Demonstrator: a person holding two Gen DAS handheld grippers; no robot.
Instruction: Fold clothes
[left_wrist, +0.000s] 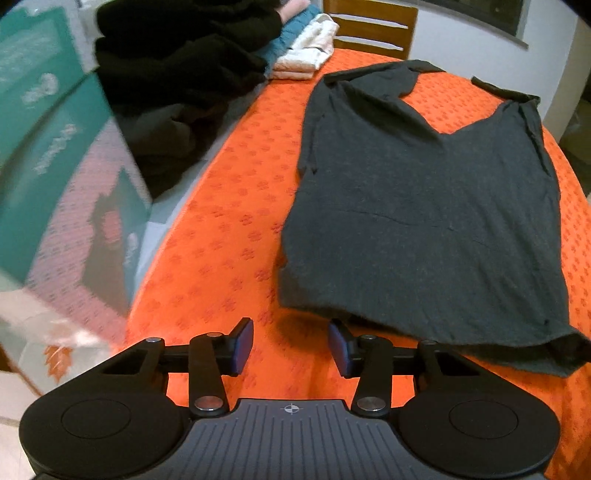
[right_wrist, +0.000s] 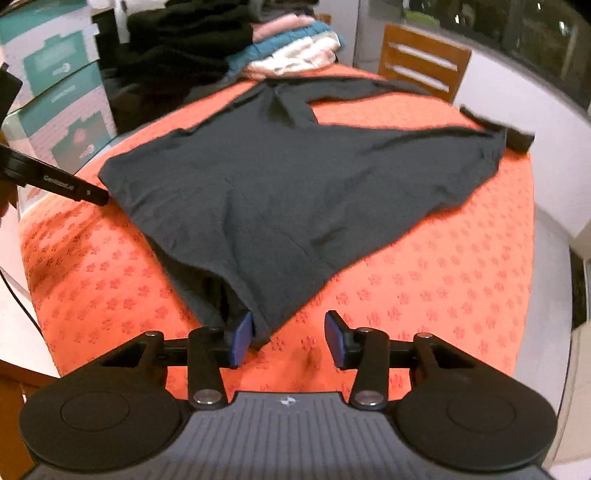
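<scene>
A dark grey sleeveless top (left_wrist: 424, 206) lies spread flat on the orange tablecloth (left_wrist: 221, 229), straps at the far end. My left gripper (left_wrist: 291, 347) is open and empty, just off the near left corner of the hem. In the right wrist view the top (right_wrist: 295, 192) also shows, and my right gripper (right_wrist: 289, 339) is open with the hem's near corner touching its left pad (right_wrist: 243, 338). The left gripper's finger (right_wrist: 59, 182) shows at the left edge of that view.
A pile of dark clothes (left_wrist: 177, 74) and folded teal and white garments (left_wrist: 306, 48) sit at the far left of the table. Teal and pink boxes (left_wrist: 55, 166) stand to the left. A wooden chair (right_wrist: 421, 62) stands behind the table.
</scene>
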